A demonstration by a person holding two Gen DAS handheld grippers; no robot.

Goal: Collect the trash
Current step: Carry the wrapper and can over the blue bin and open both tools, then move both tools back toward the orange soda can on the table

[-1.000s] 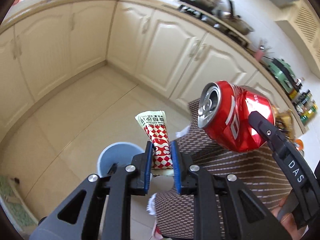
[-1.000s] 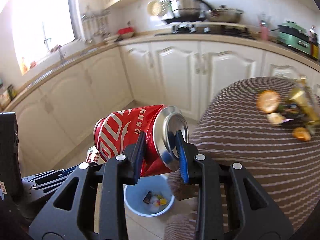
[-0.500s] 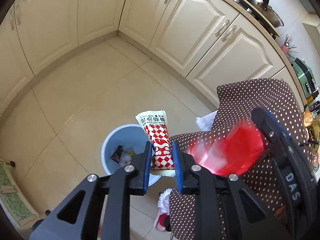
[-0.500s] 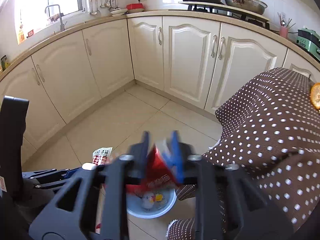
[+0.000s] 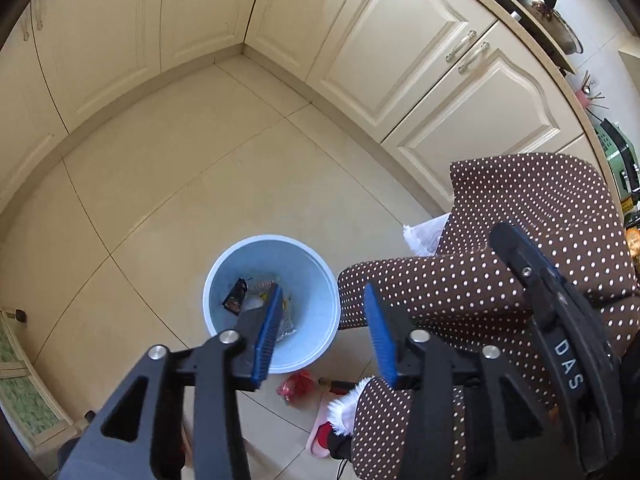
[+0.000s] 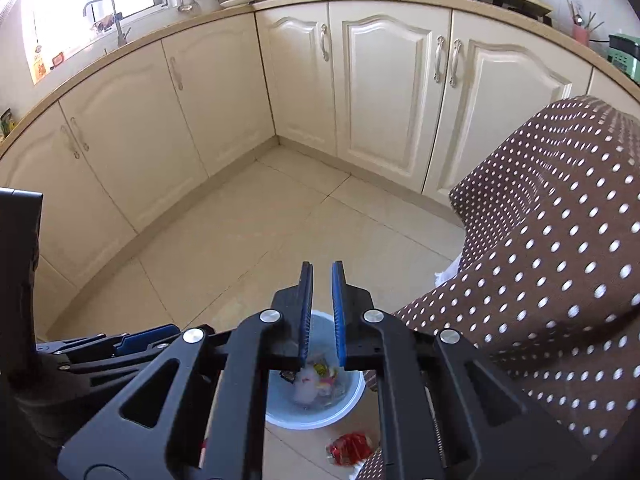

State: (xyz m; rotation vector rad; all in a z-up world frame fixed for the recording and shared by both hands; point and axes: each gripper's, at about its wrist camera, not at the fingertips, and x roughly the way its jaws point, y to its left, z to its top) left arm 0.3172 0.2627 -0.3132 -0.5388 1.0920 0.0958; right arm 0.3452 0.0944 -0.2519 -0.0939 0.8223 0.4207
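A light blue trash bin (image 5: 308, 264) stands on the floor beside the table, with several wrappers in it; it also shows in the right wrist view (image 6: 352, 400). A crushed red can (image 5: 296, 386) lies on the floor just outside the bin, also seen in the right wrist view (image 6: 350, 446). My left gripper (image 5: 322, 300) is open and empty above the bin. My right gripper (image 6: 321, 276) is empty above the bin, its jaws a narrow gap apart; it shows at the right of the left wrist view (image 5: 520, 252).
A table under a brown polka-dot cloth (image 5: 540, 240) is at the right, close to the bin. Cream kitchen cabinets (image 6: 380, 92) line the walls. A pink slipper (image 5: 320, 436) lies on the floor by the table. A patterned mat (image 5: 16, 380) lies at the left.
My left gripper opened and the red-and-white snack wrapper is gone from it. My right gripper let go of the red can, which now lies on the floor beside the bin.
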